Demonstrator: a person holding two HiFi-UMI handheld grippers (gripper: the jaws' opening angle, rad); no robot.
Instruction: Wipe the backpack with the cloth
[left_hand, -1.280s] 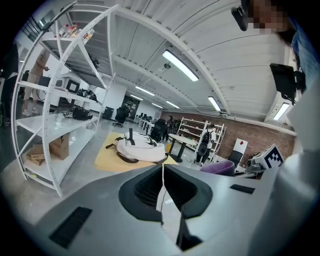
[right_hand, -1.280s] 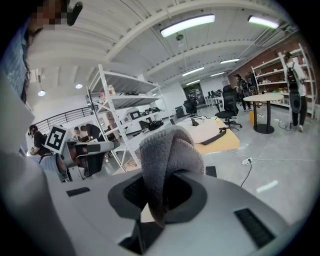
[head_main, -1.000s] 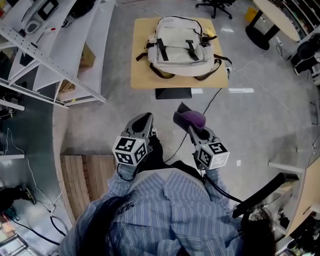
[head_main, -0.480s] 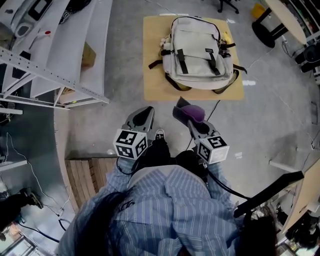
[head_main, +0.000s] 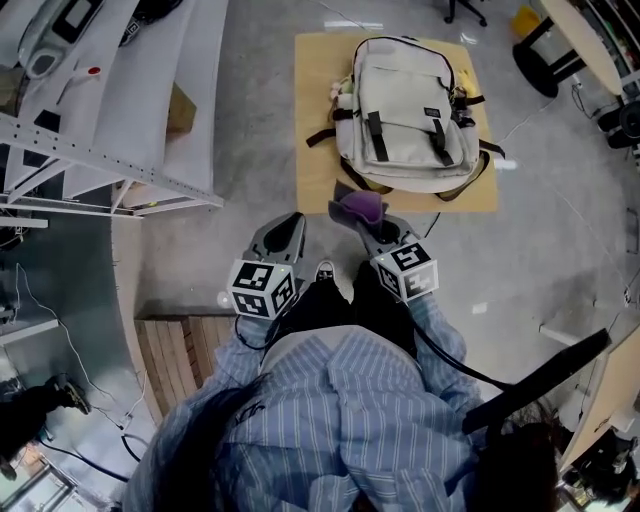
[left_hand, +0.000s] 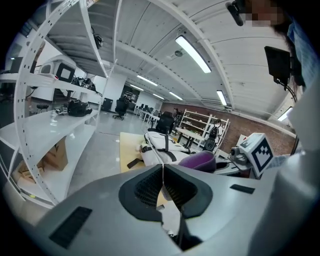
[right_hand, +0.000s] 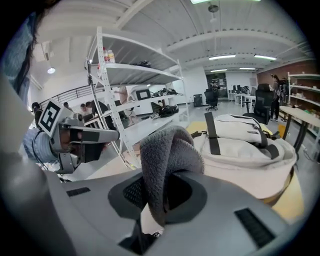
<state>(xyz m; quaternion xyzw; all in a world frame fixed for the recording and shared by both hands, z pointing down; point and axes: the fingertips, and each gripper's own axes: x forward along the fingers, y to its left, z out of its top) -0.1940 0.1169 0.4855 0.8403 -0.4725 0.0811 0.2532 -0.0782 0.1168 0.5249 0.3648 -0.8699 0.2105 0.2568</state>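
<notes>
One white shelving rack (head_main: 110, 120) fills the left of the head view, its far end cut off by the edge, with one brown cardboard box (head_main: 178, 108) on a lower shelf. Ahead of me on the grey floor stands one low tan counter (head_main: 312, 95), and on it lies the one pale backpack (head_main: 405, 100), flat, covering most of the top, with two dark straps (head_main: 377, 135) running down its front. I hold two tongs, each with one marker cube (head_main: 260, 290). My left tongs (left_hand: 162, 182) are closed pad to pad with nothing between them, held over the floor short of the counter. My right tongs (right_hand: 157, 195) are clamped on the one purple cloth (head_main: 358, 205), which bulges up out of them in a folded loop at the counter's near edge, just in front of the backpack's bottom end. The cloth's lower part is hidden down between the pads. I cannot tell whether the cloth touches the backpack or only hangs close to it. My hands are hidden behind the cubes and my striped sleeves, and the backpack's far side sits out of sight from the right gripper view.
</notes>
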